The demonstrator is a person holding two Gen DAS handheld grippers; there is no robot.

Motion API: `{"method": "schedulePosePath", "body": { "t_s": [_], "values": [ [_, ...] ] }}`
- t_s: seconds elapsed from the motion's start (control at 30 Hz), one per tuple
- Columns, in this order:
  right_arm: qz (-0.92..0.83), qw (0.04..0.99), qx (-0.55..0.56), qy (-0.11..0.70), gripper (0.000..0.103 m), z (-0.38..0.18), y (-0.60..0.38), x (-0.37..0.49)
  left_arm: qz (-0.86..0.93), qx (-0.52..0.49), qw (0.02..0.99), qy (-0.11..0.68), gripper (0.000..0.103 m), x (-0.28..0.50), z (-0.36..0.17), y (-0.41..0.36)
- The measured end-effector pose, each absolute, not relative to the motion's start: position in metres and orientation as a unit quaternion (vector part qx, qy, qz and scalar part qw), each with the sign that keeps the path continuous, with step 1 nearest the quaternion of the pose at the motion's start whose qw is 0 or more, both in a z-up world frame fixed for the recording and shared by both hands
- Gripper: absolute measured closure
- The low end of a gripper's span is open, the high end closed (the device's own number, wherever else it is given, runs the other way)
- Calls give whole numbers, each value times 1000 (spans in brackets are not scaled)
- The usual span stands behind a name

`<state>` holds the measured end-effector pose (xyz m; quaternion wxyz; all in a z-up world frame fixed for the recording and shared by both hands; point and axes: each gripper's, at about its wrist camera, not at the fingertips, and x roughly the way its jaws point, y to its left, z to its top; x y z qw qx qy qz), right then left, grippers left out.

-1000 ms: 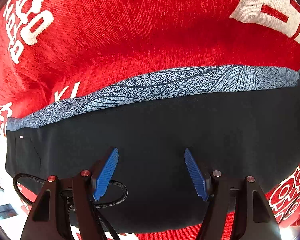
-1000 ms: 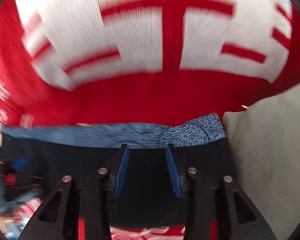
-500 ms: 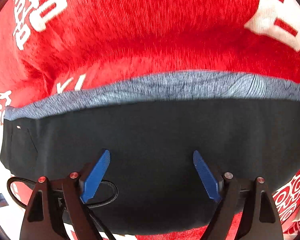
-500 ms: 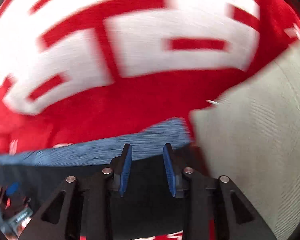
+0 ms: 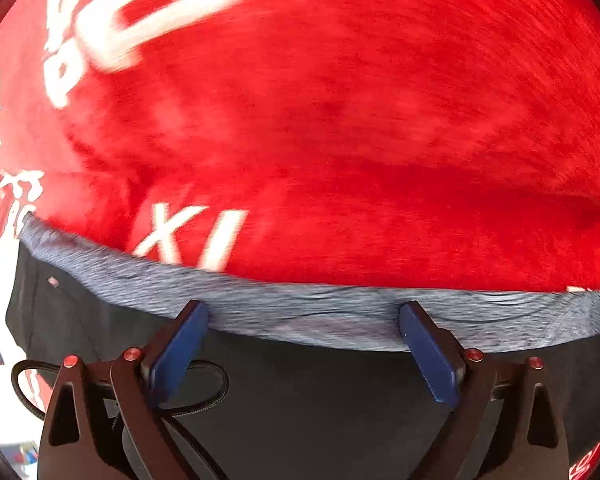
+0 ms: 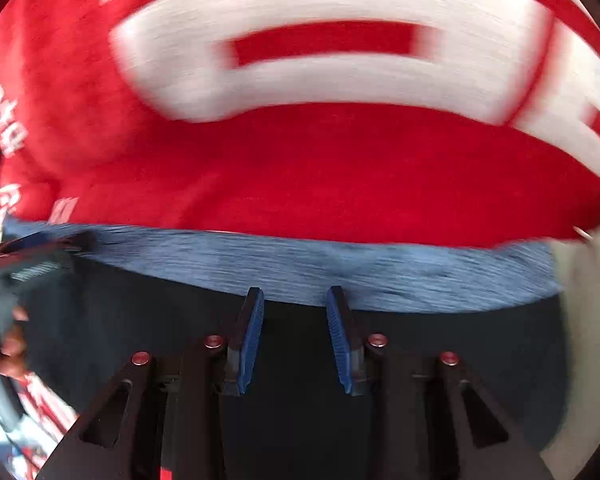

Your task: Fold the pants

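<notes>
The black pants (image 5: 320,392) lie flat on a red cloth, with a speckled blue-grey band (image 5: 300,312) along their far edge. My left gripper (image 5: 304,320) is wide open, fingertips over that band, holding nothing. In the right wrist view the same pants (image 6: 300,360) and blue band (image 6: 380,272) show. My right gripper (image 6: 296,300) is open with a narrower gap, tips at the band's near edge, empty. The left gripper (image 6: 40,256) appears blurred at the left edge of that view.
The red cloth with large white lettering (image 5: 340,140) covers the surface beyond the pants and also fills the right wrist view (image 6: 320,168). A pale grey-beige fabric (image 6: 592,320) lies at the right of the pants. A hand (image 6: 8,344) shows at lower left.
Both grippers have moved forward across the black pants to the blue-grey band. The left jaws opened wider. The right gripper swung left, so the beige fabric slid to the right edge.
</notes>
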<state>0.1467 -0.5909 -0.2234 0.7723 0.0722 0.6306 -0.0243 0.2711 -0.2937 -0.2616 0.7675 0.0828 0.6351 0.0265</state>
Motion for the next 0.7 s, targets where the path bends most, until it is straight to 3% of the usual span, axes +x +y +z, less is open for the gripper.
{"method": "schedulePosePath", "body": {
  "t_s": [0.13, 0.23, 0.27, 0.4, 0.7],
  "values": [
    [-70, 762, 108, 634, 67, -216, -632, 130, 43, 77, 762, 642, 5, 261, -245, -249],
    [-103, 750, 155, 635, 48, -204, -640, 114, 54, 82, 764, 637, 5, 246, -228, -208],
    [-105, 749, 187, 627, 47, -197, -639, 102, 61, 87, 765, 636, 5, 240, -222, -189],
    [-68, 744, 263, 610, 47, -181, -612, 77, 82, 106, 765, 629, 5, 224, -209, -138],
    [93, 668, 402, 619, 47, -228, -389, 52, 87, 152, 764, 621, 5, 231, -226, -32]
  ]
}}
